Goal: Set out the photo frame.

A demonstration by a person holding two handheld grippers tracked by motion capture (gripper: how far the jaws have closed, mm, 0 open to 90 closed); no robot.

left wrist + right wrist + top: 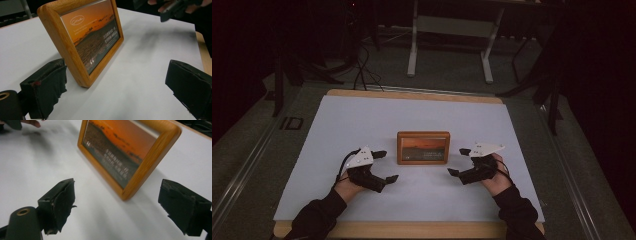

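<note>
Picture frame (423, 147) stands propped mid-tabletop (362, 120), left claw (384, 166) and right claw (460, 161) flanking it, both wide and empty; risk: uneven squeeze on its lower corners likely tips it flat backward.

The small print on the picture frame (423, 148) is too fine to read from above; closer in it stays a blur. In the left gripper view the frame's top edge runs out at twelve o'clock, and the right gripper (175, 7) is clipped at one o'clock. In the right gripper view the left gripper (11, 123) is cut off at eleven o'clock.
</note>
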